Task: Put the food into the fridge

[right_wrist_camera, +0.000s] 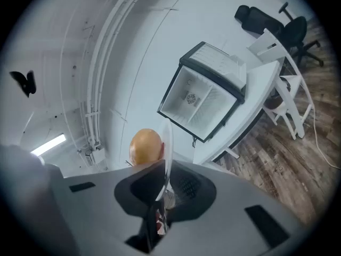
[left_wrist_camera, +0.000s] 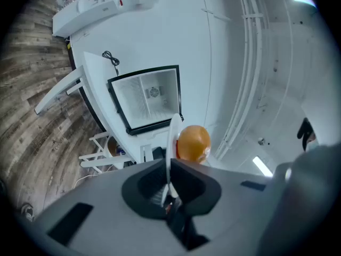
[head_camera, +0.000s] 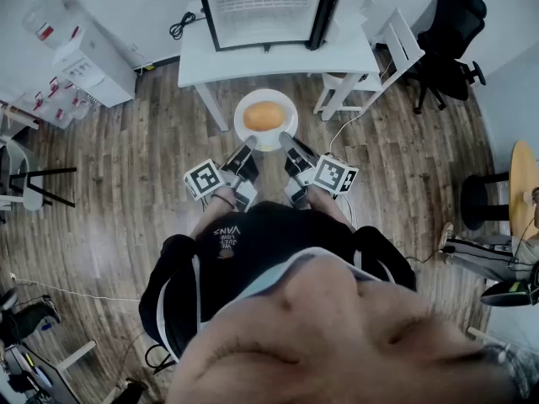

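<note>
The left gripper (head_camera: 249, 146) and the right gripper (head_camera: 287, 141) are both clamped on the rim of the white plate (head_camera: 242, 106), at its 7 and 5 o'clock. The round orange food (head_camera: 264, 116) sits at the plate's centre. The open fridge (head_camera: 261, 7) stands at 12 o'clock on a white table (head_camera: 202, 57).

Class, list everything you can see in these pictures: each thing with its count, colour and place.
Fridge: one, black-framed, open, on the table.
Table: one, white, ahead of the person.
Plate: one, white, held in front of the table.
Food: one, orange, on the plate.
Chair: one, white, right of the table.
Office chair: one, black, far right.
Stool: one, black, right.
Left gripper: one, black, shut on the plate's left rim.
Right gripper: one, black, shut on the plate's right rim.
</note>
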`<act>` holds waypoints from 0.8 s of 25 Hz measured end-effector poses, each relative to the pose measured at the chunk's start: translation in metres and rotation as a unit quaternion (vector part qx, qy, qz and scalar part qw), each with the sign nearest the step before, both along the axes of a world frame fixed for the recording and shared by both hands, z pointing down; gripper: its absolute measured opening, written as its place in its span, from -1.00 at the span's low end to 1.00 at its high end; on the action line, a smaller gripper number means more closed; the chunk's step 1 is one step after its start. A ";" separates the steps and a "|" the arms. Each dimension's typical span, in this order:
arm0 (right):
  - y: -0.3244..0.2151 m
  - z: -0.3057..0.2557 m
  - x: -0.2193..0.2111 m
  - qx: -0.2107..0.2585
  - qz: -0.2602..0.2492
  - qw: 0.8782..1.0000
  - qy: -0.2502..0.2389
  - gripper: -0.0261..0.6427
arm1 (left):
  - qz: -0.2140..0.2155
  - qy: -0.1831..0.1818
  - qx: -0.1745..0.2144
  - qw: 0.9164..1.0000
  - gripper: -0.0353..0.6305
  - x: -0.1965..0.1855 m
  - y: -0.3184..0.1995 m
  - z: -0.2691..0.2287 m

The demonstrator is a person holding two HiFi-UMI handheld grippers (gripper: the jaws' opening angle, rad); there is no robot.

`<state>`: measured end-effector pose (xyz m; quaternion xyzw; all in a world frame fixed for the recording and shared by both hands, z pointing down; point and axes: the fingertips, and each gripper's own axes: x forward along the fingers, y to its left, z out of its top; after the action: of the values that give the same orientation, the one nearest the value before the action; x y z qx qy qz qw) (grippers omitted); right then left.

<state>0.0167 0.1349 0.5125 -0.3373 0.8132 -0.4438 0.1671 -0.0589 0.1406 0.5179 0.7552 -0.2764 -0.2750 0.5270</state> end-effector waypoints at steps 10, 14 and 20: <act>0.000 0.000 0.002 0.001 -0.001 1.000 0.003 -0.82 | 0.002 0.000 0.000 1.000 -0.82 0.003 0.000 -0.001; -0.001 0.001 0.011 0.002 -0.007 1.000 0.002 -0.83 | -0.004 0.003 -0.004 1.000 -0.82 0.012 0.001 0.000; -0.003 0.003 0.015 0.000 -0.018 1.000 -0.003 -0.83 | -0.015 0.004 0.000 1.000 -0.82 0.016 0.000 0.003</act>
<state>0.0317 0.1317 0.5159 -0.3217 0.8187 -0.4474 0.1616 -0.0425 0.1403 0.5205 0.7498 -0.2857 -0.2856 0.5240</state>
